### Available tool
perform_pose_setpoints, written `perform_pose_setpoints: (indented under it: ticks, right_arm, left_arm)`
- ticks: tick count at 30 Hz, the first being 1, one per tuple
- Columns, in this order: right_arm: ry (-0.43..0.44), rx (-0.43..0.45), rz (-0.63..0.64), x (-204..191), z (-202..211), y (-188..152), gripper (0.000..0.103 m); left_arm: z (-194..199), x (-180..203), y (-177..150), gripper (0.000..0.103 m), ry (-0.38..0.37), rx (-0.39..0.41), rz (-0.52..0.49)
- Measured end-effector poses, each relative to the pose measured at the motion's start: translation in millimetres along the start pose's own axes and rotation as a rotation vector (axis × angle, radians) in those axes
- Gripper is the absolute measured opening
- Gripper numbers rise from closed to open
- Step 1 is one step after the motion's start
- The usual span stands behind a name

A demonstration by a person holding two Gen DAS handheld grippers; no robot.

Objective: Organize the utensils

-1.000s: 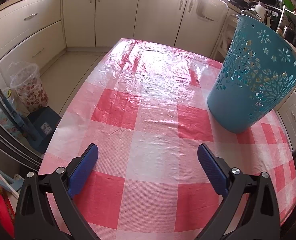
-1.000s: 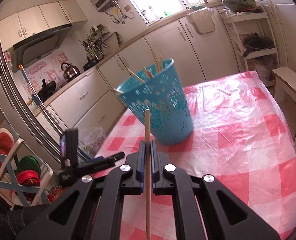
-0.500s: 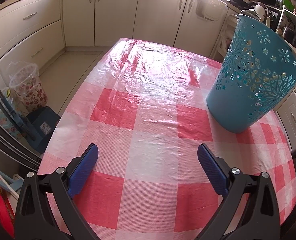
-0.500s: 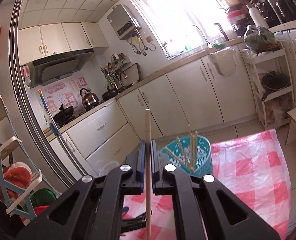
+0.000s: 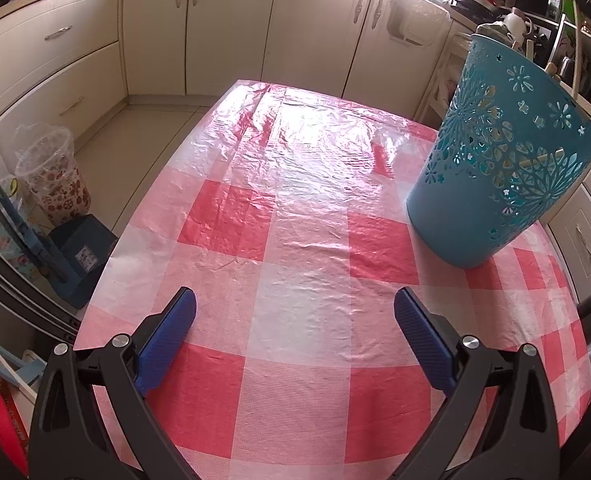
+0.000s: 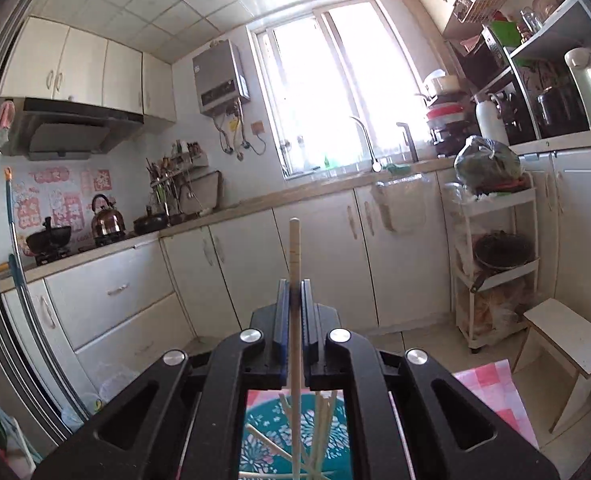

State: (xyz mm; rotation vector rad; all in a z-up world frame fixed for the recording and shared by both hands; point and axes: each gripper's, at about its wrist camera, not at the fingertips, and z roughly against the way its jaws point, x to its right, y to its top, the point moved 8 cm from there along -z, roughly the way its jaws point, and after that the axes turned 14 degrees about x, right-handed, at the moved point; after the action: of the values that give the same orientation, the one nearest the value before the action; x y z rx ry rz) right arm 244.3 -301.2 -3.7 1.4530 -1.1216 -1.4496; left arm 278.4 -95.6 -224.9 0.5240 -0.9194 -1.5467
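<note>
1. Now, a chopstick (image 6: 294, 264) is clamped upright in the closed right gripper (image 6: 294, 294).
2. Directly below, the teal basket (image 6: 295, 440) is seen.
3. The left gripper (image 5: 294, 312) is held wide open, empty.
4. A tilted release could send the chopstick past the rim.

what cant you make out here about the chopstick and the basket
- Chopstick lower end: right wrist view, cut off by the bottom edge.
- Basket contents: left wrist view, hidden behind its wall.
- Basket rim: right wrist view, masked by the right gripper.

Kettle (image 6: 105, 216) beside pan (image 6: 48, 236), perhaps on stove.
</note>
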Motion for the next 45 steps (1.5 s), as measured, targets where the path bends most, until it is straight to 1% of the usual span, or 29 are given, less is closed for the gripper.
perform_pose_setpoints:
  ticks: [3,5,6,8,9,12,13,14,15,16,17,19,20,22,23,25,26,27,28,29,31,32,35,36,37,39,42,45]
  right_arm:
    - [-0.009,-0.089,0.024,5,-3,-39,0.006]
    - [-0.003,-0.129,0.034,6,6,-57,0.006]
    - [0.005,-0.142,0.038,4,12,-62,0.006]
    - [0.018,-0.15,0.056,-2,29,-65,0.012]
    - [0.027,-0.153,0.063,-4,39,-65,0.016]
    - [0.049,-0.159,0.079,-12,70,-66,0.018]
    - [0.051,-0.167,0.082,-13,80,-68,0.021]
    - [0.047,-0.176,0.087,-13,93,-72,0.023]
    - [0.04,-0.182,0.093,-12,101,-77,0.028]
    - [0.026,-0.193,0.105,-9,113,-85,0.035]
    - [0.011,-0.203,0.117,-5,120,-92,0.038]
    - [-0.028,-0.249,0.135,7,127,-110,0.039]
    - [-0.052,-0.293,0.112,15,129,-121,0.039]
    - [-0.079,-0.347,0.051,24,135,-132,0.04]
    - [-0.085,-0.371,0.053,23,138,-136,0.042]
    - [-0.081,-0.405,0.071,18,145,-138,0.059]
    - [-0.079,-0.41,0.074,16,149,-135,0.062]
    - [-0.076,-0.416,0.077,13,153,-131,0.067]
    - [-0.075,-0.419,0.081,11,157,-127,0.072]
    - [-0.077,-0.418,0.084,11,161,-121,0.074]
    - [-0.08,-0.418,0.084,8,170,-111,0.08]
    - [-0.08,-0.425,0.08,7,174,-106,0.081]
    - [-0.079,-0.448,0.06,1,185,-91,0.089]
    - [-0.078,-0.454,0.052,-3,189,-84,0.092]
    - [-0.073,-0.458,0.044,-7,193,-78,0.093]
    - [-0.066,-0.46,0.038,-15,202,-67,0.096]
    - [-0.077,-0.475,0.048,-28,220,-48,0.096]
    - [-0.085,-0.517,0.04,-39,242,-36,0.096]
  left_arm:
    - [1,1,0,0.095,0.0,0.002,-0.002]
    - [1,1,0,0.095,0.0,0.004,-0.004]
    - [1,1,0,0.095,0.0,0.004,-0.004]
    - [1,1,1,0.095,0.001,0.004,-0.006]
    - [1,1,1,0.095,0.002,0.004,-0.007]
    - [1,1,1,0.095,0.01,0.003,-0.013]
    - [2,1,1,0.095,0.011,0.003,-0.015]
    - [2,2,1,0.095,0.013,0.003,-0.016]
    - [2,1,1,0.095,0.014,0.003,-0.016]
    - [2,1,1,0.095,0.015,0.003,-0.016]
    - [2,1,1,0.095,0.014,0.004,-0.016]
    - [2,1,1,0.095,0.013,0.003,-0.017]
    - [2,1,0,0.095,0.013,0.002,-0.017]
    - [1,0,0,0.095,0.011,-0.002,-0.018]
    - [1,0,0,0.095,0.008,0.0,-0.02]
    - [4,1,1,0.095,0.01,0.002,-0.034]
    - [6,2,2,0.095,0.012,0.001,-0.041]
    - [10,2,1,0.095,0.029,-0.004,-0.045]
    - [17,1,1,0.095,0.057,-0.008,-0.046]
    - [27,0,1,0.095,0.072,-0.005,-0.046]
    - [51,4,5,0.095,0.091,0.019,-0.049]
    - [67,6,9,0.095,0.1,0.034,-0.048]
    - [115,16,24,0.095,0.13,0.086,-0.057]
    - [130,18,28,0.095,0.156,0.096,-0.065]
    - [144,23,31,0.095,0.162,0.093,-0.076]
    - [173,36,37,0.095,0.113,0.095,-0.099]
    - [221,45,41,0.095,0.105,0.13,-0.117]
    - [263,50,38,0.095,0.081,0.127,-0.095]
